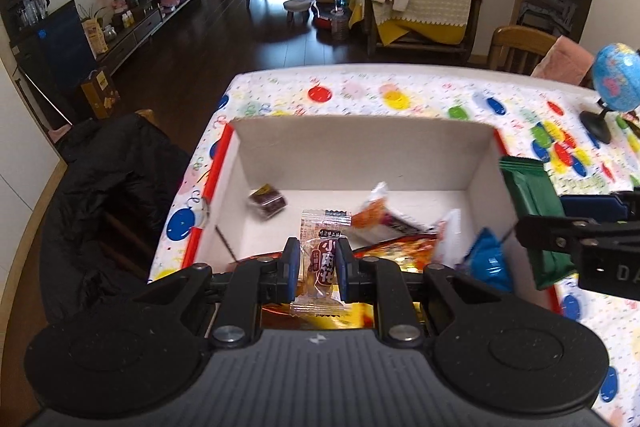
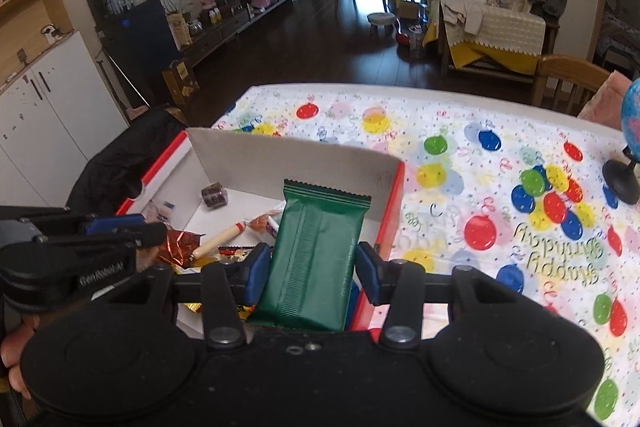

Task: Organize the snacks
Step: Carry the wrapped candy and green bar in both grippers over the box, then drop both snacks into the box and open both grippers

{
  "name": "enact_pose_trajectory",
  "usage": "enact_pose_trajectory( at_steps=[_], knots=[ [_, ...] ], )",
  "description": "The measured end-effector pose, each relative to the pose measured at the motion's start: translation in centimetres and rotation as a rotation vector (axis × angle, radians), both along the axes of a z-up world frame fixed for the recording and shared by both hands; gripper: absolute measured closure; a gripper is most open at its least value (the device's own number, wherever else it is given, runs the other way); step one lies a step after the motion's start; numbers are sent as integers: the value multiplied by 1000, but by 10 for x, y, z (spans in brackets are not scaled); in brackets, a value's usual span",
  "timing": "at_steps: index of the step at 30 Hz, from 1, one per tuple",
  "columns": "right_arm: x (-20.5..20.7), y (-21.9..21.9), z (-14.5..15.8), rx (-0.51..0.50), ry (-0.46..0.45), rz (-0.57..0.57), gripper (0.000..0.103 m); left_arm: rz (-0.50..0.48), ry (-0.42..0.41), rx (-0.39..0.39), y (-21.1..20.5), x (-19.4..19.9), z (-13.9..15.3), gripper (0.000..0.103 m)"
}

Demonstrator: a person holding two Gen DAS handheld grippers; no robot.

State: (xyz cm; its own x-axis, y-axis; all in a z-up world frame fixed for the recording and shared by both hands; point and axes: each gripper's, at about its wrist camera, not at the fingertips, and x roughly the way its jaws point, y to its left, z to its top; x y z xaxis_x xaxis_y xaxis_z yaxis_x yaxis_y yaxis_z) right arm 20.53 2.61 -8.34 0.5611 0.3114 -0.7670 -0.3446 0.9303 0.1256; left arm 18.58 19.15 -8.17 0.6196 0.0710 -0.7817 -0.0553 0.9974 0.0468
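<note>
A white cardboard box with red edges (image 1: 360,151) (image 2: 288,159) stands on the balloon-print tablecloth and holds several snacks. My left gripper (image 1: 318,259) is shut on a clear-wrapped snack with a dark red label (image 1: 320,263), held over the box's near end. My right gripper (image 2: 314,263) is shut on a green foil packet (image 2: 316,251), held above the box's right rim; the packet also shows in the left wrist view (image 1: 532,211). In the box lie a dark wrapped candy (image 1: 267,202) (image 2: 215,195), an orange packet (image 1: 376,215), a blue packet (image 1: 488,259) and a sausage stick (image 2: 218,239).
A blue globe on a black stand (image 1: 616,83) (image 2: 624,171) stands at the table's right. A black jacket hangs over a chair (image 1: 100,211) left of the table. A wooden chair (image 2: 568,83) stands at the far right edge.
</note>
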Motion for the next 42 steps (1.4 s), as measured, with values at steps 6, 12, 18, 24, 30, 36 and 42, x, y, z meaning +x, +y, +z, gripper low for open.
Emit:
enact_pose_trajectory(
  at_steps=[6, 12, 18, 24, 30, 36, 42],
  knots=[
    [7, 10, -25, -10, 56, -36, 58, -13, 51, -3, 19, 13, -24, 85],
    [8, 23, -41, -36, 89, -46, 58, -42, 91, -3, 22, 20, -43, 85],
    [8, 30, -53, -49, 116, -58, 58, -61, 110, -3, 20, 21, -52, 85],
    [2, 32, -57, -39, 119, -66, 57, -77, 115, -5, 18, 17, -55, 85],
    [-8, 30, -52, -13, 101, -80, 49, -74, 124, -25, 21, 9, -52, 80],
    [-22, 25, -36, 28, 35, -96, 39, -76, 105, -54, 24, -4, -37, 55],
    [-41, 19, -14, 80, -39, -103, 29, -65, 55, -96, 30, -21, -15, 35]
  ],
)
